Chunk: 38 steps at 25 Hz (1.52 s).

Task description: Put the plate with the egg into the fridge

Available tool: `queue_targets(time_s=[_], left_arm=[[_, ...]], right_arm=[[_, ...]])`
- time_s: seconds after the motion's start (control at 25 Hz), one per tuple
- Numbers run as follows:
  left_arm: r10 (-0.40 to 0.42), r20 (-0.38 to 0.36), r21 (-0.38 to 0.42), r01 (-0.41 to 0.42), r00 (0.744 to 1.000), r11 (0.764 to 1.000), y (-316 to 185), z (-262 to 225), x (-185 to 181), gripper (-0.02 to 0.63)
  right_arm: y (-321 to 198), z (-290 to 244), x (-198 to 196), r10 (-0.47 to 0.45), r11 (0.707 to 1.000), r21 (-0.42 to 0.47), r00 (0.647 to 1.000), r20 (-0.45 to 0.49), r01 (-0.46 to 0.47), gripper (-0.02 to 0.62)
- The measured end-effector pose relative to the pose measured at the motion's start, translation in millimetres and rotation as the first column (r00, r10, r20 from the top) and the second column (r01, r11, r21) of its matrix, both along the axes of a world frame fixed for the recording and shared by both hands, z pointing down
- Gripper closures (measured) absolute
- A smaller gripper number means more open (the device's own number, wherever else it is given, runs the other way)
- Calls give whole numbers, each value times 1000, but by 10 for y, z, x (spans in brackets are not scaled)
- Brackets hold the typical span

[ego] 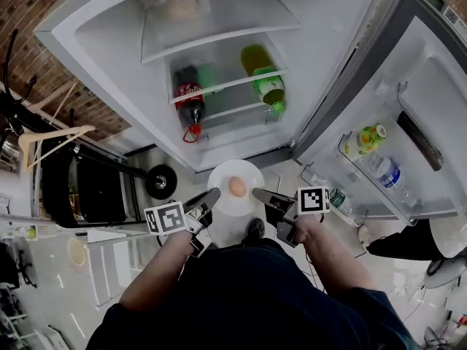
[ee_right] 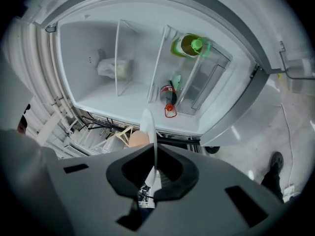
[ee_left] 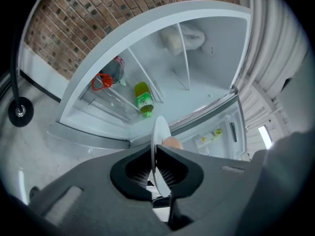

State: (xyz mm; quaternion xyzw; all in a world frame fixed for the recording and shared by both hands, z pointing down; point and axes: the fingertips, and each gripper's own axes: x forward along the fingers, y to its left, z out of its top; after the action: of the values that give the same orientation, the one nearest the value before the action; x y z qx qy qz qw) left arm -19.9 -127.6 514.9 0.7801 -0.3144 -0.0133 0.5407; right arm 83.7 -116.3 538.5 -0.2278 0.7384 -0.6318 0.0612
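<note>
A white plate with a brown egg on it hangs level in front of the open fridge. My left gripper is shut on the plate's left rim and my right gripper is shut on its right rim. In the left gripper view the plate shows edge-on between the jaws, the egg just beyond it. In the right gripper view the plate is likewise pinched edge-on, with the egg to its left.
Inside the fridge a cola bottle and a green bottle lie on the lower shelves, and a pale bag sits on the top shelf. The open door at right holds bottles. A wheeled rack stands at left.
</note>
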Motion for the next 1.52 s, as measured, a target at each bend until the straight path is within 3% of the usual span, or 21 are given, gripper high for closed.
queue_targets(time_s=[0.2, 0.48, 0.68, 0.84, 1.16, 1.52], left_arm=[[-61, 7, 8, 61, 998, 998, -153, 5, 20, 589], [-73, 5, 33, 73, 997, 997, -296, -51, -29, 589], [-63, 8, 42, 63, 998, 997, -372, -66, -81, 588], [-51, 13, 55, 50, 999, 997, -428, -91, -163, 571], [-58, -26, 60, 59, 998, 996, -534, -142, -303, 552], [-60, 15, 111, 58, 998, 992, -589, -185, -385, 552]], right_arm=[[-187, -23, -14, -37, 999, 3, 999, 40, 37, 578], [-307, -52, -56, -17, 1000, -15, 999, 50, 17, 578], [-423, -82, -113, -1, 999, 49, 1000, 31, -1, 578], [-455, -48, -183, 37, 999, -7, 999, 27, -37, 578], [-715, -31, -181, 131, 991, -14, 991, 39, -131, 578], [-1045, 52, -234, 197, 980, -49, 978, 64, -194, 578]])
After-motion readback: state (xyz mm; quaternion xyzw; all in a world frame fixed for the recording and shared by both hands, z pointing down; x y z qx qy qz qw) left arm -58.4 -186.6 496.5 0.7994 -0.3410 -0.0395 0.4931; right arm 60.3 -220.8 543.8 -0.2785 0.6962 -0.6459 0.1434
